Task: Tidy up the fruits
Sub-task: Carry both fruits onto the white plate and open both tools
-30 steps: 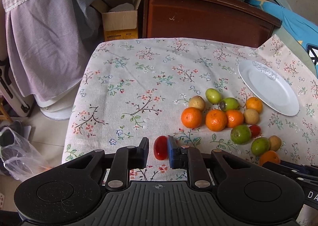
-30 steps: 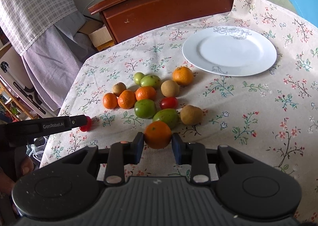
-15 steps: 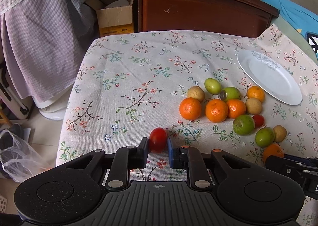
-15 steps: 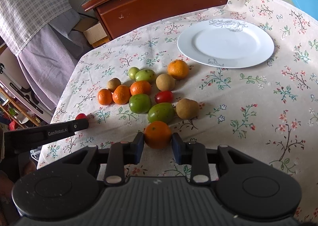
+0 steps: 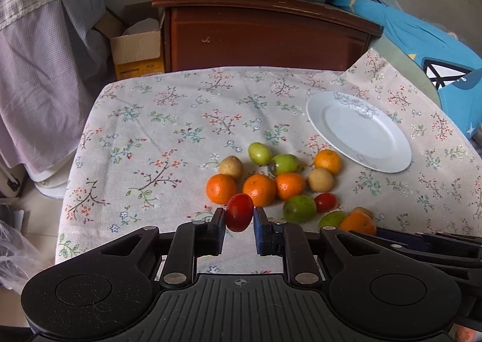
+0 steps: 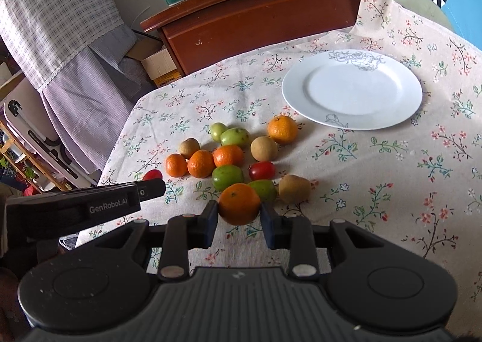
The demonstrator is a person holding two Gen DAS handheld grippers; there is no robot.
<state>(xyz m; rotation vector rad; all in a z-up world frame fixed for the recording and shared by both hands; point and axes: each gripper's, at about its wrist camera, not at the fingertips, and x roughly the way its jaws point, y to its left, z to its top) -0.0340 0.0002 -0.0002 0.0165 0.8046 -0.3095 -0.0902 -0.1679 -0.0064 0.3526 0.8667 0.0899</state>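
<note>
Moved: cherry tomato (image 5: 239,212) was lifted off the worktop (image 5: 168,137), pinched by the left tool (image 5: 239,220);
Right tool (image 6: 239,215): orange (image 6: 239,203) was pinched;
Advice: both were best carried gently to the plate (image 6: 301,95)

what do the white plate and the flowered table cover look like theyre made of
Round white plate: likely glazed ceramic, going by its smooth, faintly shiny surface and printed grey flower pattern on the rim. Flowered beige table cover: woven cloth, matte, creased and draping over the table edge.

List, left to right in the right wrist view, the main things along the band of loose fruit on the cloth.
Left gripper shut on a red tomato → leftmost orange → green fruit → second red tomato → brown fruit.
</note>
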